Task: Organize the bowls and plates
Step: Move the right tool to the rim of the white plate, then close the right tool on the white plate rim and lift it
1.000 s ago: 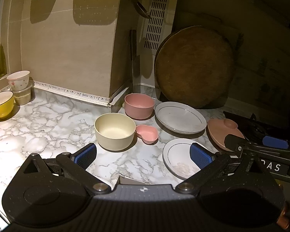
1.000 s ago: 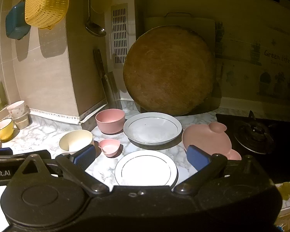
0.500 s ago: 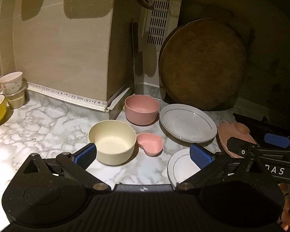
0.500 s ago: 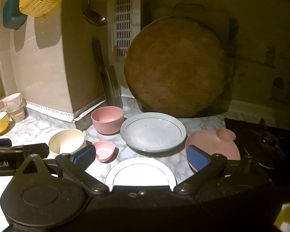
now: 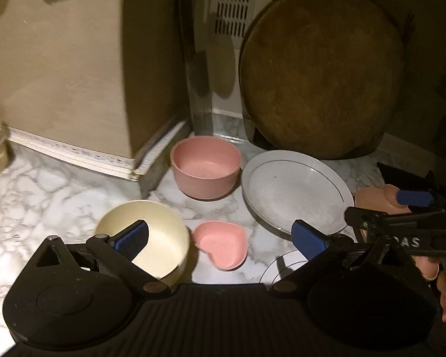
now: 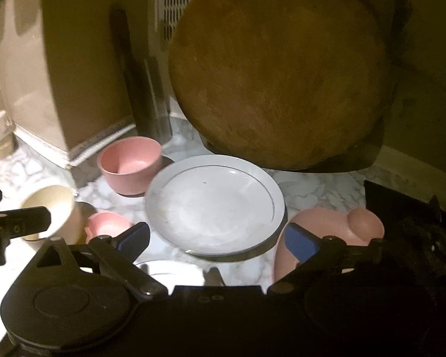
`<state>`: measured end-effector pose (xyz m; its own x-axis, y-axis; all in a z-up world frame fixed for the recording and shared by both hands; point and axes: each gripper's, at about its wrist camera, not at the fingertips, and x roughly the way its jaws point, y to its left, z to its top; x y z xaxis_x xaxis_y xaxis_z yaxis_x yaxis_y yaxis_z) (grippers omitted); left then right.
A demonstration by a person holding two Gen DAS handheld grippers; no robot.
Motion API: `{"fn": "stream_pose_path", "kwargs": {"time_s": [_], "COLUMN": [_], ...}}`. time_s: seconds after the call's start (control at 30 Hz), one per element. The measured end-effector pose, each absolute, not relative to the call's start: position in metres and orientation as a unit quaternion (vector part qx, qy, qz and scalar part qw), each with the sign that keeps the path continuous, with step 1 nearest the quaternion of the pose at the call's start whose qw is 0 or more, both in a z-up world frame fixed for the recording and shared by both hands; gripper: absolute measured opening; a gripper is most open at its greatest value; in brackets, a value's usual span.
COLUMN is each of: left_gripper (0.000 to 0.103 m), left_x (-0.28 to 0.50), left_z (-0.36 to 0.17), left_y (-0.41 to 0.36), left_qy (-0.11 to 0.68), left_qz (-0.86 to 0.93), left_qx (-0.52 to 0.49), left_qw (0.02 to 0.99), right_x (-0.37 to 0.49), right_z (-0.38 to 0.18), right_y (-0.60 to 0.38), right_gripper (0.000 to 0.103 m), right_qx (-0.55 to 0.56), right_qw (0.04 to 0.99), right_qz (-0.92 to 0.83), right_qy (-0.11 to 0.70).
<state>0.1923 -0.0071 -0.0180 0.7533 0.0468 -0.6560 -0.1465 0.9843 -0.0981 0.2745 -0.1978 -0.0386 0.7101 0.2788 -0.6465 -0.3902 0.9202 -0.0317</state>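
Both tools are closing in on the crockery spread over the marble counter (image 5: 44,184), and nothing is held yet, so this reads as the approach before a first pick. The landmark is the large white plate (image 6: 214,202), lying flat in front of the round wooden board (image 6: 279,68) that leans on the wall. Left of that plate stands the pink bowl (image 5: 206,166); nearer the camera from it sit the small pink heart dish (image 5: 223,244) and the cream bowl (image 5: 145,238). Right of the plate lies a pink plate with a knob (image 6: 336,229); a second white plate (image 6: 169,273) lies just in front. The left tool (image 5: 220,238) is wide and empty over the heart dish. The right tool (image 6: 217,238) is wide too, its jaws having just been narrowing slightly, with only the white plate's near rim between them. Next, I judge, each tool must drop onto one rim and close
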Motion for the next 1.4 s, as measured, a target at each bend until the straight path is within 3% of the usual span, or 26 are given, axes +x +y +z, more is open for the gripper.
{"fn": "stream_pose_path", "kwargs": {"time_s": [0.27,0.53,0.63,0.73,0.87,1.13,1.4], "left_gripper": [0.102,0.1,0.095,0.092,0.073,0.065,0.037], "left_x": [0.251,0.299,0.315,0.328,0.34,0.355,0.361], "left_z": [-0.032,-0.049,-0.055,-0.059,-0.067,-0.08,-0.091], "left_y": [-0.009,-0.002,0.0,-0.001,-0.002,0.0,-0.004], "left_qy": [0.395,0.441,0.46,0.471,0.49,0.517,0.529], "left_qz": [0.05,0.055,0.06,0.057,0.052,0.052,0.047], "left_qx": [-0.107,-0.171,-0.188,-0.194,-0.212,-0.239,-0.267], "left_qw": [0.911,0.879,0.866,0.858,0.844,0.82,0.804], "right_x": [0.357,0.435,0.459,0.48,0.499,0.524,0.528], "right_z": [-0.048,-0.067,-0.074,-0.082,-0.093,-0.107,-0.111], "right_y": [-0.198,-0.21,-0.216,-0.222,-0.227,-0.239,-0.247], "right_gripper": [0.082,0.082,0.082,0.073,0.063,0.041,0.02], "right_qx": [-0.119,-0.107,-0.09,-0.07,-0.057,-0.031,-0.017], "right_qw": [0.886,0.847,0.839,0.82,0.796,0.765,0.749], "right_qz": [0.204,0.214,0.207,0.213,0.225,0.244,0.27], "right_qy": [0.399,0.476,0.496,0.527,0.558,0.595,0.604]}}
